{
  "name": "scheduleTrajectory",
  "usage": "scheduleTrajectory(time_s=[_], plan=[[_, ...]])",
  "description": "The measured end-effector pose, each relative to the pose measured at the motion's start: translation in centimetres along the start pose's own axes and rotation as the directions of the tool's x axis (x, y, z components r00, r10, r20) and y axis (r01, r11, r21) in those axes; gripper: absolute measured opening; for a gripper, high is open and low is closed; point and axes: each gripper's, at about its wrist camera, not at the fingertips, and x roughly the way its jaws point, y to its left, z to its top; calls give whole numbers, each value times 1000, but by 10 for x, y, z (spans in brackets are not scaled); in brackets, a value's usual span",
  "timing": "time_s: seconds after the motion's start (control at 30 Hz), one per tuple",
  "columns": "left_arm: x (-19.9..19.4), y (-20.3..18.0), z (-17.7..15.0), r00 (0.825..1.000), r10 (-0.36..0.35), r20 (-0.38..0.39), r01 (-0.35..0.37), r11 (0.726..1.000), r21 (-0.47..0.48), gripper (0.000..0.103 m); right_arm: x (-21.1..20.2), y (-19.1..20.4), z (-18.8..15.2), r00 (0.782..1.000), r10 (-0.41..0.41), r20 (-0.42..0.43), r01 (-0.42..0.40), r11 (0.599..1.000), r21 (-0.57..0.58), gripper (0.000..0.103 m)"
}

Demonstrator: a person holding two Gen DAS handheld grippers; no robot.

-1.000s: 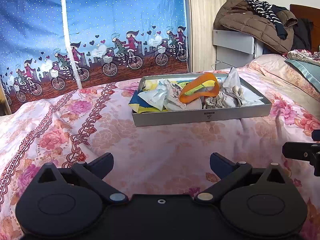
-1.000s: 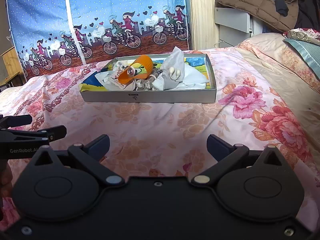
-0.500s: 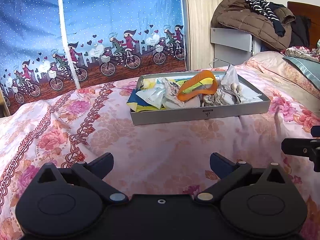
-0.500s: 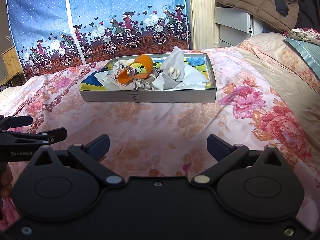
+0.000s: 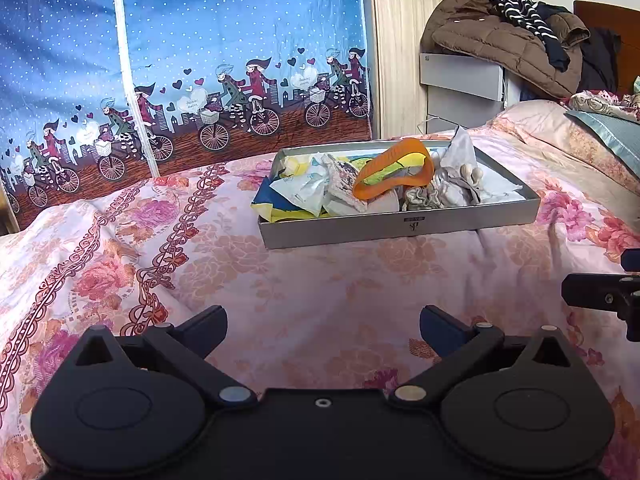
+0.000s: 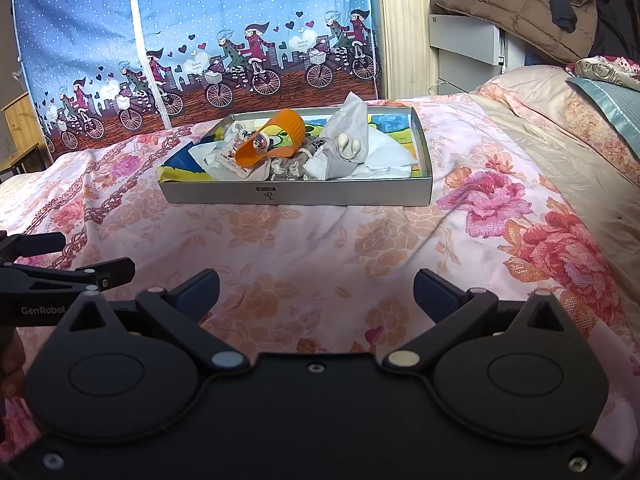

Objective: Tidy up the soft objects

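Matt grey cardboard tray (image 5: 400, 226); floral cloth bedspread (image 5: 320, 276).

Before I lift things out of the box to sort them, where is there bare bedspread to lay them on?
The floral bedspread is bare between the gray box and both open grippers, left gripper and right gripper, and on either side of the box. The box itself is crowded: orange band, crumpled cloths.

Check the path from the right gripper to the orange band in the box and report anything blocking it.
Nothing visible blocks it. The right gripper is open, with only bare floral bedspread ahead. The orange band lies on top of the pile, above the gray box and its low front wall.
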Motion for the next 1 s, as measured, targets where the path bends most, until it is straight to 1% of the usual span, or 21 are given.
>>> scheduleTrajectory(time_s=[1.0], plan=[[3,0,-1,1000,-4,-7,4,1000,7,102,3,-2,0,1000,0,-5,0,1000,1,103]])
